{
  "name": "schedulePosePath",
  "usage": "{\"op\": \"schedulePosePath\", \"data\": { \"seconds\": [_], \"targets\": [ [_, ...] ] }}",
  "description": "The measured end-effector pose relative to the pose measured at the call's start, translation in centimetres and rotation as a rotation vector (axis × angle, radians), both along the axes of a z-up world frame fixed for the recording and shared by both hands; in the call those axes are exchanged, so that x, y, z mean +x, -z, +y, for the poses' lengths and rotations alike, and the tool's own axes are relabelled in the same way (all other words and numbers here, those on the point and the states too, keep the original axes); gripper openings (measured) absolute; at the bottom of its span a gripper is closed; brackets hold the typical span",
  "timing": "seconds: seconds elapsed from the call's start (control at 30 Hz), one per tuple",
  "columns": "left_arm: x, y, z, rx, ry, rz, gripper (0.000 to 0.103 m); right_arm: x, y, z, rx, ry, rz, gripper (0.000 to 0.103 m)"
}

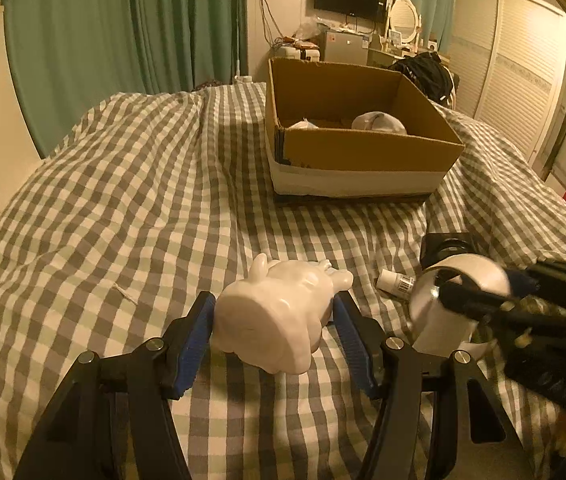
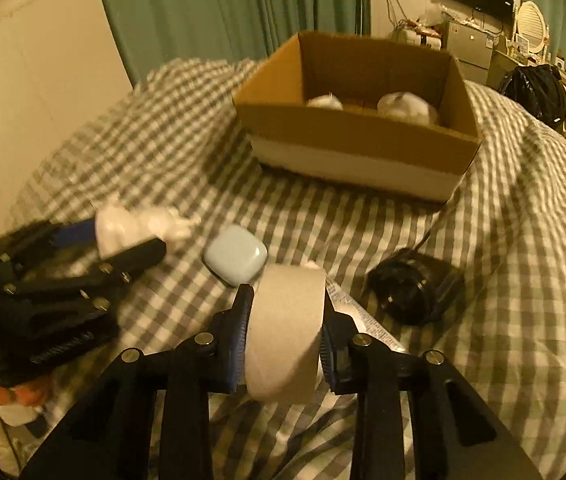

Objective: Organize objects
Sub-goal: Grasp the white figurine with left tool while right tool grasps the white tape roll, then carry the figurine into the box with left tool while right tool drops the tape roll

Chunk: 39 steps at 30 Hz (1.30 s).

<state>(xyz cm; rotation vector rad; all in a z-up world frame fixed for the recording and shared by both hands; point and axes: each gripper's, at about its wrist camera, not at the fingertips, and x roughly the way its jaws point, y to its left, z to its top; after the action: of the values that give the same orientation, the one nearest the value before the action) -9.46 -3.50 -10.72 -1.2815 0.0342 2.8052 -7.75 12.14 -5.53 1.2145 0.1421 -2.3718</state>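
Glossy white figurine [image 1: 283, 312] sits between the left gripper [image 1: 275, 344]'s pads, apparently gripped; it could slip. Lower centre, the right gripper [image 2: 283, 340] clamps a tape roll [image 2: 287, 332], which might roll out.

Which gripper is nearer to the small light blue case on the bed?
Right. The right gripper, holding the tape roll, sits just behind the light blue case. The left gripper, around the white figurine, is farther off to its left.
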Motion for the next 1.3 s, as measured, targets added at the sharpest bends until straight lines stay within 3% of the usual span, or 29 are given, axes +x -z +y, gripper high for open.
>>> {"op": "schedulePosePath", "data": {
  "seconds": [0.27, 0.6, 0.87, 1.17, 1.3],
  "targets": [
    [1.1, -2.6, 0.0, 0.008, -0.001, 0.043, 0.062, 1.0, -4.9, 0.5, -0.079, -0.021, 0.081, 0.029],
    [1.2, -6.9, 0.8, 0.003, 0.024, 0.122, 0.062, 0.9, -10.0, 0.4, -0.027, -0.017, 0.234, 0.029],
    [-2.1, -10.3, 2.6, -0.005, 0.053, 0.176, 0.062, -1.0, -13.3, 1.3, 0.001, 0.0, 0.327, 0.029],
    [-7.5, -11.6, 4.3, -0.003, 0.067, 0.189, 0.062, -4.5, -15.9, 1.3, 0.091, 0.033, 0.439, 0.029],
    [-10.2, -11.4, 4.6, 0.001, 0.062, 0.189, 0.062, -7.0, -16.1, 1.7, 0.047, 0.014, 0.413, 0.029]
  ]
}}
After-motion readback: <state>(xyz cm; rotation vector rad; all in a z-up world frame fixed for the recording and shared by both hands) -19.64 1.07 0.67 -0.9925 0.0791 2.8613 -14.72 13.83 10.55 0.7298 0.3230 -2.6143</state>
